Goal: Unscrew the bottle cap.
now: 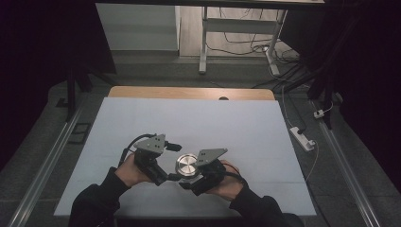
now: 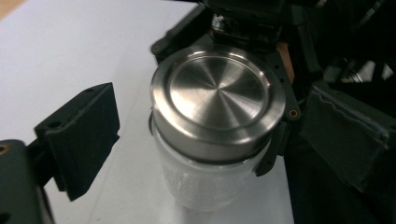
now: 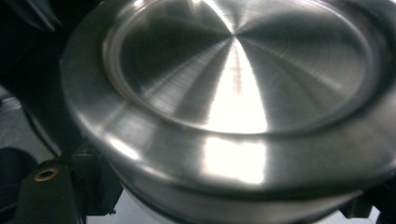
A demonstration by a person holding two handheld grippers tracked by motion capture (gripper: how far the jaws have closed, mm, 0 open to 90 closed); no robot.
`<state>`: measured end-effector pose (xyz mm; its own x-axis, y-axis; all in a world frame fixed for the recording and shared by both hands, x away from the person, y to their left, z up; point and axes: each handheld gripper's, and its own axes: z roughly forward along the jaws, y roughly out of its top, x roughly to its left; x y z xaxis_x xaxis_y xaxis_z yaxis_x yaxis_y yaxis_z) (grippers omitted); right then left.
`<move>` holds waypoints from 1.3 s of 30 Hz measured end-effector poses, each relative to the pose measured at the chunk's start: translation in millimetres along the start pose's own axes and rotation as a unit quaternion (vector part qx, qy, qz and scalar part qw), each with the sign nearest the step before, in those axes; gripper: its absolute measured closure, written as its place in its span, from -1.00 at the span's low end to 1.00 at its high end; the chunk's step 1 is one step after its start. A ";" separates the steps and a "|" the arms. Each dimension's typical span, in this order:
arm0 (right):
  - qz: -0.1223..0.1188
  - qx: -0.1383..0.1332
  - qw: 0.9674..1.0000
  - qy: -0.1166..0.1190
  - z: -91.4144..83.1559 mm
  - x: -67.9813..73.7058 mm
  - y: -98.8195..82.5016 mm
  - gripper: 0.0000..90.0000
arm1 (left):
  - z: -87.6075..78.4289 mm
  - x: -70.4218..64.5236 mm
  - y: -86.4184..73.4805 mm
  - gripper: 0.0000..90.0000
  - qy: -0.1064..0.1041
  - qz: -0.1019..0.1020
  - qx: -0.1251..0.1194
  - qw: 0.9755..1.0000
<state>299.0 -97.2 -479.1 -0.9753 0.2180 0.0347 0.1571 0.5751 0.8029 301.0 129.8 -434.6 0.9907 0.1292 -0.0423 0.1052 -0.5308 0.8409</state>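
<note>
The left gripper's [image 2: 201,140] jaws stand apart either side of the jar [image 2: 205,179]; the right gripper's [image 1: 201,177] jaws clamp its body. The glass looks slick and breakable, so grip the steel lid [image 2: 218,100] above it, over the worktop [image 1: 189,118].

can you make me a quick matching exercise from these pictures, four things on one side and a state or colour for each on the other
Things:
1. lid
2. jar
3. left gripper
4. right gripper

States or colours:
A. clear glass, standing upright on the white table
B. shut on the jar
C. brushed silver metal, sitting on top of the jar
D. open, pads apart on either side of the lid

Pairs: 1-C, 2-A, 3-D, 4-B
</note>
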 end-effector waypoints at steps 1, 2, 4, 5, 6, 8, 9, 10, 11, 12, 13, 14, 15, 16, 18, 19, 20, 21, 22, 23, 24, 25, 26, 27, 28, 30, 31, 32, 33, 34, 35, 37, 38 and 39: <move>0.000 0.000 1.000 0.000 0.0 0.0 0.0 -0.67 | 0.0 0.0 0.0 -0.84 0.000 0.000 0.000 1.000; -0.007 0.005 1.000 0.007 1.3 2.5 0.2 -0.67 | 3.7 -2.4 1.4 -0.82 0.000 0.009 0.009 1.000; -0.013 0.008 1.000 0.013 1.8 3.9 0.0 -0.67 | 6.9 -4.6 2.2 -0.78 -0.004 0.018 0.015 1.000; -0.013 0.009 1.000 0.015 1.9 4.5 0.2 -0.67 | 7.9 -5.5 2.6 -0.73 -0.001 0.026 0.020 0.999; -0.015 0.008 1.000 0.015 1.8 4.9 0.4 -0.67 | 9.2 -6.7 2.8 -0.68 0.002 0.028 0.022 0.999; -0.015 0.007 1.000 0.015 1.2 4.9 0.7 -0.67 | 10.0 -7.1 2.9 -0.56 0.001 0.030 0.023 0.999; -0.017 0.005 1.000 0.012 0.9 4.3 0.9 -0.67 | 10.9 -8.3 3.1 -0.56 0.010 0.033 0.021 0.999; -0.014 0.006 1.000 0.009 0.3 4.2 1.0 -0.67 | 11.1 -8.6 3.5 -0.55 0.015 0.033 0.022 0.999; -0.015 0.006 1.000 0.005 0.1 3.5 1.1 -0.67 | 11.4 -9.5 4.1 -0.55 0.025 0.031 0.023 0.999; -0.011 0.006 1.000 -0.002 -0.1 3.0 1.1 -0.67 | 11.8 -9.8 4.7 -0.55 0.034 0.029 0.022 0.999; -0.004 0.005 1.000 -0.008 -0.3 2.4 1.0 -0.67 | 12.7 -10.4 5.3 -0.54 0.045 0.022 0.020 0.999; 0.002 0.004 1.000 -0.017 -0.6 1.2 0.9 -0.67 | 14.0 -11.1 6.0 -0.53 0.058 0.016 0.018 0.998; 0.007 0.002 1.000 -0.025 -0.8 -0.5 0.6 -0.67 | 15.5 -11.8 7.2 -0.53 0.071 0.012 0.020 0.997; 0.011 0.003 0.999 -0.035 -1.4 -1.8 0.5 -0.67 | 18.1 -13.6 8.6 -0.53 0.086 0.004 0.019 0.996; 0.021 0.002 0.998 -0.060 -2.1 -3.5 0.0 -0.67 | 24.2 -18.0 12.7 -0.53 0.124 -0.009 0.022 0.992; 0.025 0.002 0.997 -0.074 -2.2 -4.5 -0.3 -0.67 | 27.6 -20.6 15.0 -0.53 0.145 -0.017 0.025 0.989; 0.032 0.000 0.996 -0.089 -2.3 -4.9 -0.4 -0.67 | 31.2 -23.2 17.2 -0.53 0.165 -0.025 0.026 0.986; 0.038 0.000 0.994 -0.101 -2.5 -5.7 -0.6 -0.67 | 34.7 -25.4 19.1 -0.53 0.182 -0.034 0.027 0.982; 0.045 -0.001 0.993 -0.113 -2.5 -6.3 -0.9 -0.67 | 37.5 -26.7 20.5 -0.53 0.195 -0.042 0.027 0.980; 0.052 -0.001 0.991 -0.123 -2.5 -6.5 -1.0 -0.67 | 39.4 -27.1 21.3 -0.53 0.201 -0.048 0.027 0.978; 0.055 -0.001 0.990 -0.128 -2.6 -7.2 -1.4 -0.67 | 40.2 -26.8 21.7 -0.54 0.201 -0.050 0.027 0.978; 0.058 -0.001 0.990 -0.126 -2.8 -7.7 -1.8 -0.67 | 39.3 -25.6 21.7 -0.54 0.195 -0.049 0.026 0.979; 0.058 -0.004 0.991 -0.123 -3.4 -8.0 -2.1 -0.67 | 36.9 -23.5 21.2 -0.56 0.182 -0.051 0.019 0.982; 0.057 -0.007 0.991 -0.118 -4.0 -8.1 -1.7 -0.67 | 33.1 -20.8 20.8 -0.64 0.166 -0.057 0.009 0.984; 0.055 -0.010 0.992 -0.110 -4.6 -7.9 -1.1 -0.67 | 28.6 -18.5 20.4 -0.73 0.155 -0.063 -0.005 0.986; 0.048 -0.016 0.994 -0.092 -5.8 -7.1 -0.1 -0.67 | 17.5 -14.3 18.8 -0.79 0.126 -0.063 -0.029 0.990; 0.045 -0.017 0.996 -0.081 -6.1 -6.6 0.4 -0.67 | 12.5 -12.5 17.8 -0.80 0.111 -0.061 -0.038 0.991; 0.041 -0.018 0.997 -0.068 -6.2 -6.3 0.6 -0.67 | 8.0 -10.8 16.3 -0.78 0.088 -0.055 -0.044 0.994; 0.037 -0.018 0.998 -0.055 -6.1 -5.7 0.7 -0.67 | 4.6 -9.1 14.6 -0.75 0.066 -0.047 -0.045 0.996; 0.033 -0.018 0.998 -0.043 -5.7 -5.2 0.8 -0.67 | 2.6 -8.2 13.0 -0.75 0.057 -0.040 -0.041 0.997; 0.031 -0.017 0.999 -0.031 -5.0 -4.3 1.2 -0.67 | 1.8 -7.4 11.3 -0.74 0.048 -0.033 -0.032 0.998; 0.019 -0.012 1.000 -0.015 -3.4 -2.0 1.8 -0.67 | 2.9 -6.7 8.0 -0.75 0.041 -0.011 -0.009 0.999; 0.013 -0.010 1.000 -0.008 -2.3 -0.5 2.0 -0.67 | 4.6 -6.4 6.7 -0.76 0.038 -0.005 -0.002 0.999; 0.008 -0.007 1.000 -0.004 -1.4 0.9 2.1 -0.67 | 6.4 -6.2 5.6 -0.77 0.033 0.000 0.003 0.999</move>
<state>298.3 -96.9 -476.6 -0.9717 0.2325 0.0427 0.1697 0.5604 0.8107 296.0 120.7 -433.1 0.9830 0.1836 -0.0055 0.1050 -0.5367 0.8372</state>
